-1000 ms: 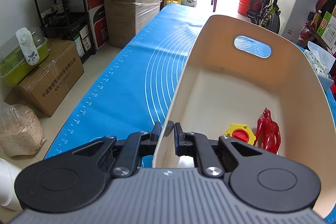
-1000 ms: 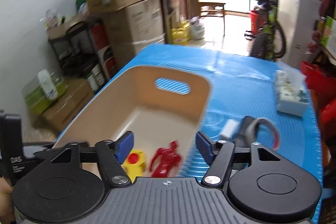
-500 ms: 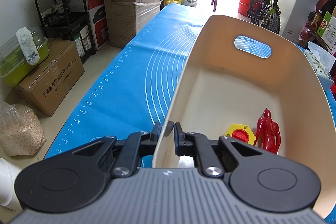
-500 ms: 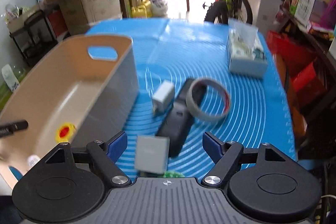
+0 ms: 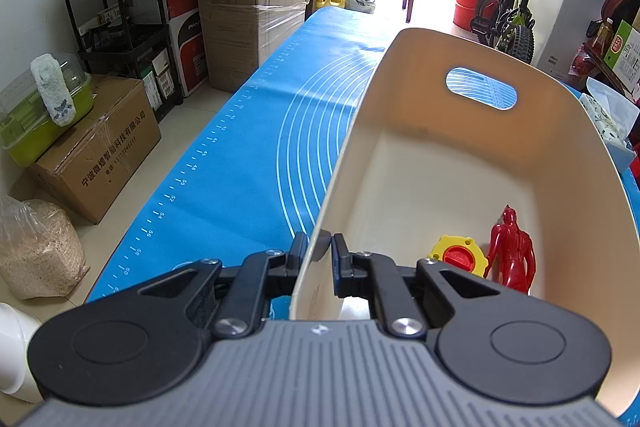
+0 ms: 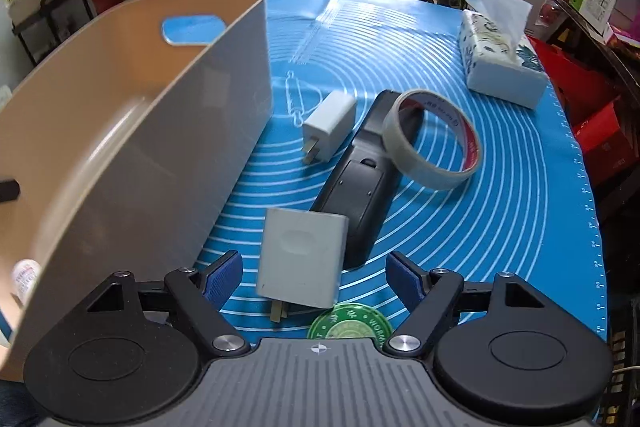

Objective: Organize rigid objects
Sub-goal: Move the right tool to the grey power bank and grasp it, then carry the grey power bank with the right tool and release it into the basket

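The right gripper (image 6: 314, 277), jaws wide and empty, has come down from over the basket (image 6: 224, 75) to the nearer white charger (image 6: 300, 259) on the mat, probably the next pick, while the left gripper (image 5: 320, 259) stays clamped on the basket wall.

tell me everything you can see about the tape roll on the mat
The tape roll is a wide ring of pale grey-white tape on a core whose inside is red with small print. It looks partly used, with only a thin layer of tape. It sits tilted, one edge propped on the far end of the black remote and the other on the blue mat. It lies right of the bin, and no gripper touches it.
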Demonstrator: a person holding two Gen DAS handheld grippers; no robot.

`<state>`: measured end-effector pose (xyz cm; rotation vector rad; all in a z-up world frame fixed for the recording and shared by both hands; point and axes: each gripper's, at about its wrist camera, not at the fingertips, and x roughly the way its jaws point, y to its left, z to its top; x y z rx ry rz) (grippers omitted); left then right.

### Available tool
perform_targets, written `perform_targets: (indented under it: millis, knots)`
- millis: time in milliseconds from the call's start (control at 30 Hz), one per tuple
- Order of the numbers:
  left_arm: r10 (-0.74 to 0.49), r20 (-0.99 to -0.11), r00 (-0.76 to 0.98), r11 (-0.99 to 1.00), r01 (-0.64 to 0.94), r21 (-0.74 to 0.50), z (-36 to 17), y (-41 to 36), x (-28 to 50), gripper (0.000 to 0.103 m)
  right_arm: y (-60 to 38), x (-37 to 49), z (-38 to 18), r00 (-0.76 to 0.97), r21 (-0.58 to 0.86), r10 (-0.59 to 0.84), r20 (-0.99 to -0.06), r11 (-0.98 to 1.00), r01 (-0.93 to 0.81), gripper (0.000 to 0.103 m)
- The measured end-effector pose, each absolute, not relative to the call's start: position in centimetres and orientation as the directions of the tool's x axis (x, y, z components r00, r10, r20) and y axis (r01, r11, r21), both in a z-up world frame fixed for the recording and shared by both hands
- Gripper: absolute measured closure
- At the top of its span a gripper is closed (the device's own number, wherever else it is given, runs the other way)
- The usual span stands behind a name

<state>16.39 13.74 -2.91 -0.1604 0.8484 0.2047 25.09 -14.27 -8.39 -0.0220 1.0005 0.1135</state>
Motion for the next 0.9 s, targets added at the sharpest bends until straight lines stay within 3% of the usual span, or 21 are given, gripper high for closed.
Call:
perform_targets:
  millis: [233,433,567,900]
  knots:
    - [0.115,-0.757,0.644,0.968,-0.243,-0.059,-2.9,13.7,16.4,0.089,-13.4,25.7,-9.4,0.554,-0.016,0.029,-0.832,0.997,-0.076,0.024]
    - [0.116,-0.757,0.644,0.968,-0.243,-0.058,-2.9,13.7,16.4,0.089,-13.1,25.5,-10.0,0.564,-0.037,0.015,-0.826,0.996,-0.081,0.036]
    - [0.116,-0.757,0.644,0.968,-0.243,-0.059,-2.9,13.6,16.4,0.089,-13.0,25.1,-9.8,0.577,-0.045,0.025,-0.817,0.993,-0.108,0.050]
    - [0.116,-0.756,0.644,0.968,-0.243,-0.059,-3.0,13.6,16.4,0.089,-14.7,23.6,-8.8,0.606,0.030,0.085,-0.791,0.995,-0.100,0.052]
